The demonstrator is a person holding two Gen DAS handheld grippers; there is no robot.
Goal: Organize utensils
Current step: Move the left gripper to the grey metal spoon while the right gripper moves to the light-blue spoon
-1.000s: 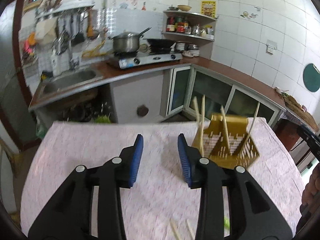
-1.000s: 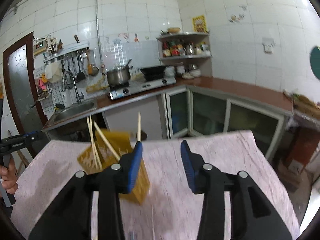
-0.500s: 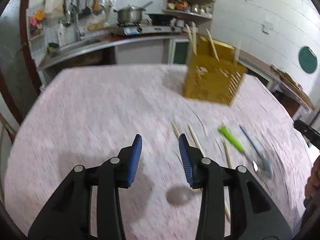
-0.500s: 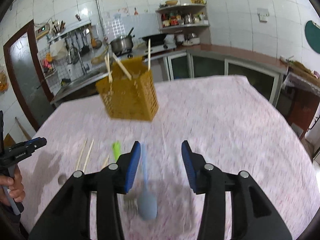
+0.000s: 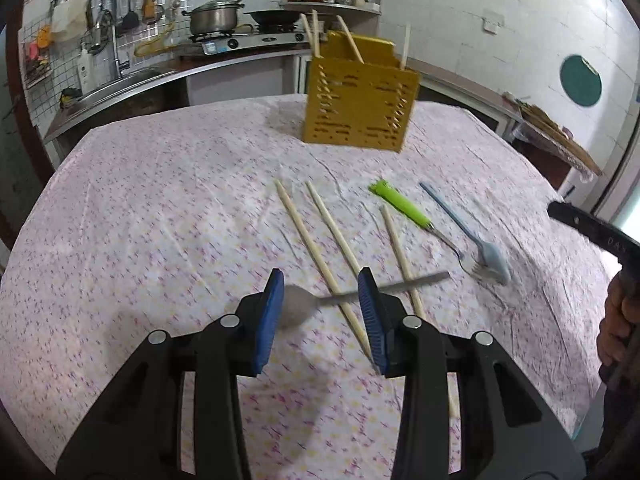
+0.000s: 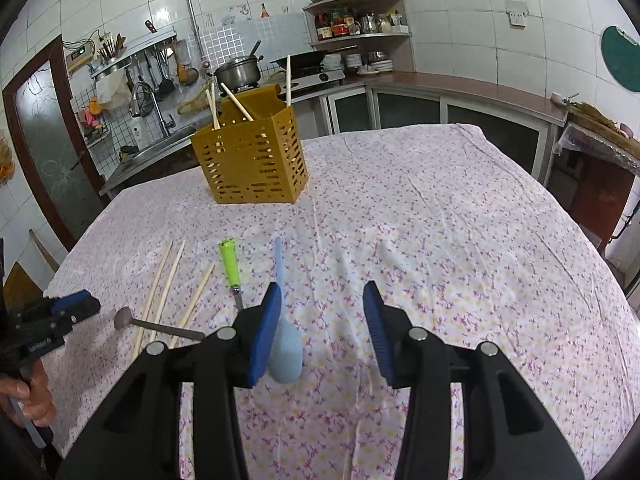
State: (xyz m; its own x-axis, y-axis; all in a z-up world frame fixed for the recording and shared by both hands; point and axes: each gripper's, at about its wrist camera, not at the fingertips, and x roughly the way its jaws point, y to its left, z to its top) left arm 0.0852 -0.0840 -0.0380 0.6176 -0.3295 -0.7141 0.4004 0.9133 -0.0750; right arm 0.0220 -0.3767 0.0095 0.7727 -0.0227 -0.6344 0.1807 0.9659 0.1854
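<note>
A yellow slotted utensil holder stands upright at the far side of the table with several chopsticks in it. Loose on the cloth lie three wooden chopsticks, a green-handled fork, a light blue spoon and a metal spoon. My left gripper is open, low over the metal spoon, which lies across the chopsticks. My right gripper is open, with the blue spoon's bowl beside its left finger.
The table wears a white floral cloth. Behind it runs a kitchen counter with a sink, a stove with a pot and a corner shelf. The other hand-held gripper shows at each view's edge.
Both grippers have tilted down and dropped toward the table. The loose utensils have come into view. The left gripper now sits over the metal spoon, the right one by the blue spoon.
</note>
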